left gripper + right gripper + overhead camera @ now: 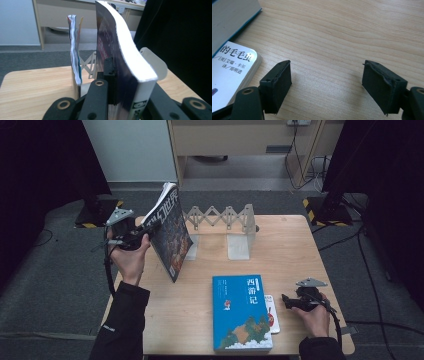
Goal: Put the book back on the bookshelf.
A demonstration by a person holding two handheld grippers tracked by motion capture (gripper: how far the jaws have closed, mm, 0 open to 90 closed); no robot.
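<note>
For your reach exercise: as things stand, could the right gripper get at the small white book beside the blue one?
Probably yes. The right gripper stands open and empty beside the small white book, with bare table between them; only the blue book overlaps its far edge.

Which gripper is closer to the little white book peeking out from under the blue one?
Right. The right gripper sits just beside the little white book; the left gripper is far across the table, clamping a magazine.

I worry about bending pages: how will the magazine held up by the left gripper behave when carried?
Probably floppy: the magazine curves above the left gripper, and some pages splay apart. The glossy cover may slip, though the fingers look clamped tight.
</note>
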